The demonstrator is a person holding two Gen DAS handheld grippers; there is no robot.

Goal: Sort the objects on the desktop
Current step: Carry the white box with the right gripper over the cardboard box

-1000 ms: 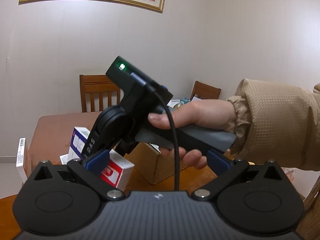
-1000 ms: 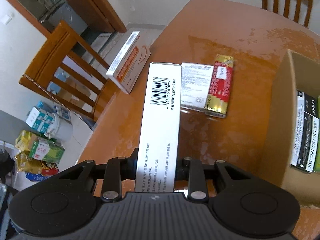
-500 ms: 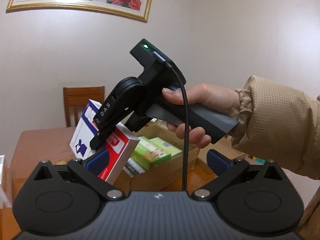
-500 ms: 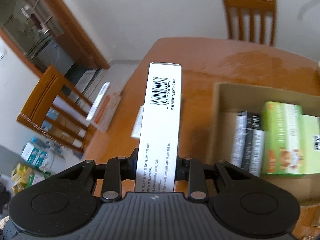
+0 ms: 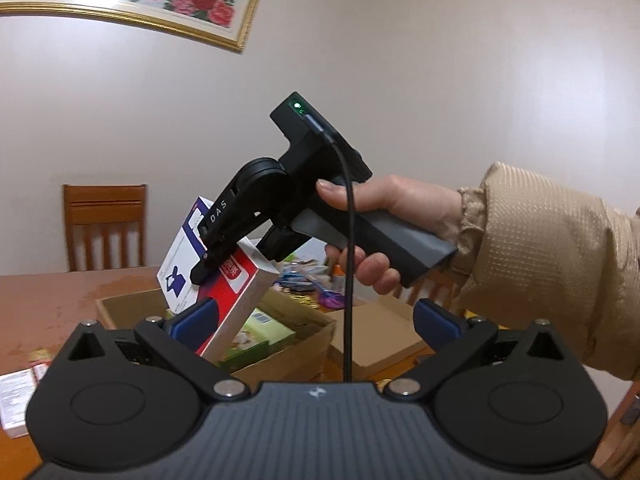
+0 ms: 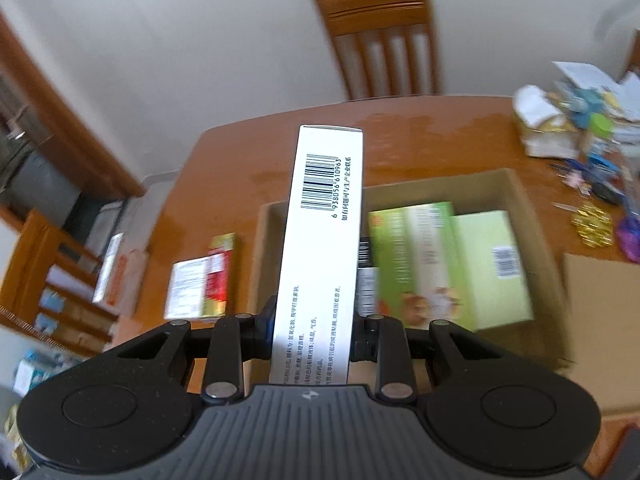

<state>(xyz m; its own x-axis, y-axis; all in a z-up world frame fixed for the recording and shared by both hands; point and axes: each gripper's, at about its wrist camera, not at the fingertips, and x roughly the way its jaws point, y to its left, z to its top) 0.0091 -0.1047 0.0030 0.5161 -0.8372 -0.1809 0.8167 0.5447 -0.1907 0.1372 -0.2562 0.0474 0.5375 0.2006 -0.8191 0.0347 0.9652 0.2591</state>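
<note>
Right fingers: black jointed plastic fingers (image 6: 362,336) of right gripper (image 6: 312,332) clamped on both flat sides of tall white cardboard carton with barcode (image 6: 320,248); same carton shows red-and-blue printed face in left view (image 5: 216,276).
Left fingers: blue rubbery pads (image 5: 192,318) on black arms of left gripper (image 5: 312,320), spread wide, nothing between them.
Carton place: held tilted in air over open brown corrugated cardboard box (image 6: 532,216), not touching it.
Box contents: two glossy light-green rectangular cartons (image 6: 444,264) lying flat, dark slim packs (image 6: 366,276) beside them, mostly hidden behind held carton.
Table: orange-brown wooden tabletop (image 6: 420,140), shiny, blotchy patches.
Loose items: flat white-red-gold packets (image 6: 202,284) left of box on table; white-orange carton (image 6: 116,268) at table edge, blurred.
Clutter: pile of paper, foil and small coloured bits (image 6: 580,128) at far right corner, too blurred to name.
Hand: person's hand (image 5: 384,224) in beige quilted sleeve (image 5: 552,256) grips grey matte handle of right gripper.
Cut off: carton's lower end hidden behind right gripper body; box near wall hidden by left gripper in left view.
</note>
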